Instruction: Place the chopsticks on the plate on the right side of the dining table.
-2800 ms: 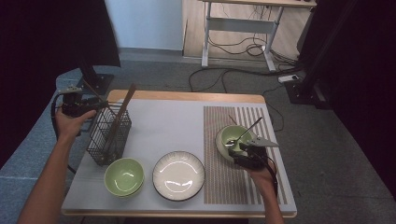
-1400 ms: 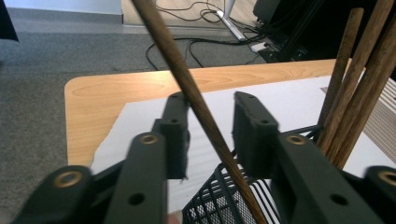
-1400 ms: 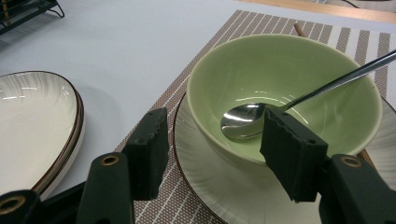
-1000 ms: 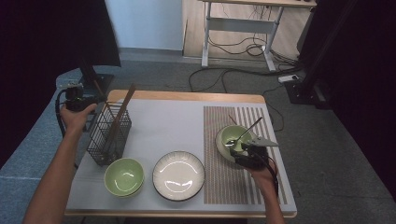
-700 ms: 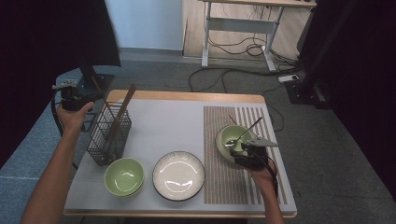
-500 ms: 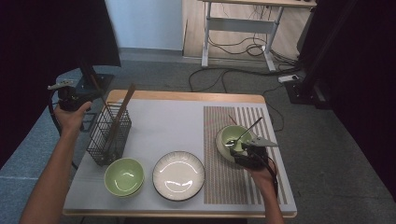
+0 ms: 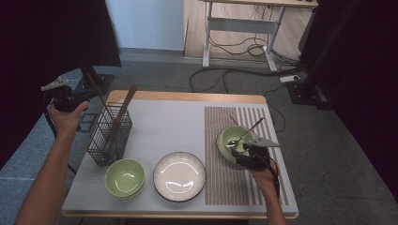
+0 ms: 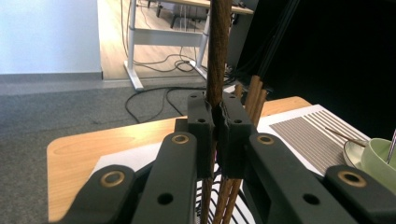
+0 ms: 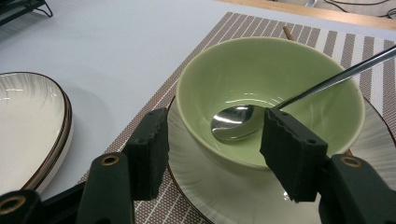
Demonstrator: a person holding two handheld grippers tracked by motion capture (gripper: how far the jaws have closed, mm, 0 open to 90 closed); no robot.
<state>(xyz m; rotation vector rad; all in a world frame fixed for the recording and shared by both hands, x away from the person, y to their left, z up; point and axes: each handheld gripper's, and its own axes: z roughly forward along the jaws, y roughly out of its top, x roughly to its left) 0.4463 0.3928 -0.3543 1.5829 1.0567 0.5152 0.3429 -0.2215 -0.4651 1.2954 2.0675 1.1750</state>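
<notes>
My left gripper [image 8: 215, 135] is shut on a dark brown chopstick [image 8: 217, 46] that stands upright between its pads; the jaws have just been closing on it. Behind it, more chopsticks [image 8: 254, 98] rise from the black wire basket [image 7: 110, 136]. In the high view the left gripper [image 7: 87, 96] is held up off the table's left edge, beside the basket. My right gripper [image 9: 217, 154] is open, its jaws at the near side of a green bowl [image 9: 261, 74]. A metal spoon [image 9: 233, 122] lies in that bowl, which sits on a white plate [image 9: 224, 186]. The right gripper [image 7: 239, 152] rests at the bowl's front.
A second green bowl [image 7: 124, 177] and a white plate [image 7: 179, 176] sit at the table's front. A striped placemat [image 7: 234, 187] covers the right side. A desk frame [image 7: 244, 23] and floor cables lie beyond the table. Dark screens stand left and right.
The left hand has risen and drifted left, away from the basket. The right hand and the bowl have stayed put.
</notes>
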